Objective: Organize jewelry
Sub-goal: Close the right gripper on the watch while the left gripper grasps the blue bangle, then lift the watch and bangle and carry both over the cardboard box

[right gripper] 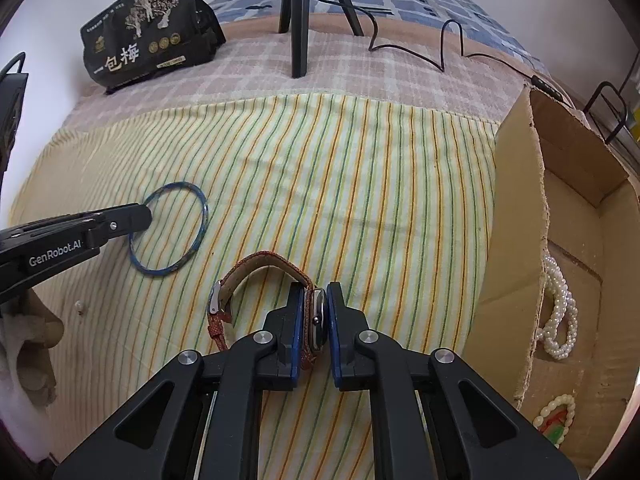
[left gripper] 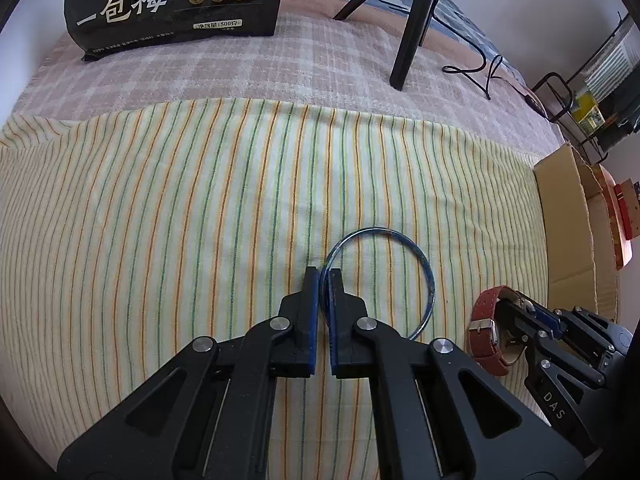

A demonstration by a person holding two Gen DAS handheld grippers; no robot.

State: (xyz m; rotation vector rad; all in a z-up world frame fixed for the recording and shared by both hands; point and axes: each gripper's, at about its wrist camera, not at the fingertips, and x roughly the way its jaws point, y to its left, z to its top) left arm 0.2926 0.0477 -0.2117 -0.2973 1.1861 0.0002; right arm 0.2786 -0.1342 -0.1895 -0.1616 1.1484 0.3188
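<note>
A thin blue bangle [left gripper: 424, 268] lies on the striped cloth. My left gripper [left gripper: 324, 276] is shut on its near-left rim. The bangle also shows in the right wrist view [right gripper: 202, 204], with the left gripper [right gripper: 140, 216] on its left side. My right gripper [right gripper: 314, 292] is shut on the case of a watch with a red strap [right gripper: 260, 260]; the strap loops out to the left over the cloth. In the left wrist view the watch [left gripper: 486, 320] and the right gripper [left gripper: 520, 308] sit at the lower right.
An open cardboard box [right gripper: 516, 208] stands at the right, holding a white pearl necklace [right gripper: 560, 312] and a pale bead bracelet [right gripper: 556, 412]. A black snack bag [right gripper: 148, 28], tripod legs [right gripper: 298, 20] and a black cable [right gripper: 448, 36] are at the back on the checked blanket.
</note>
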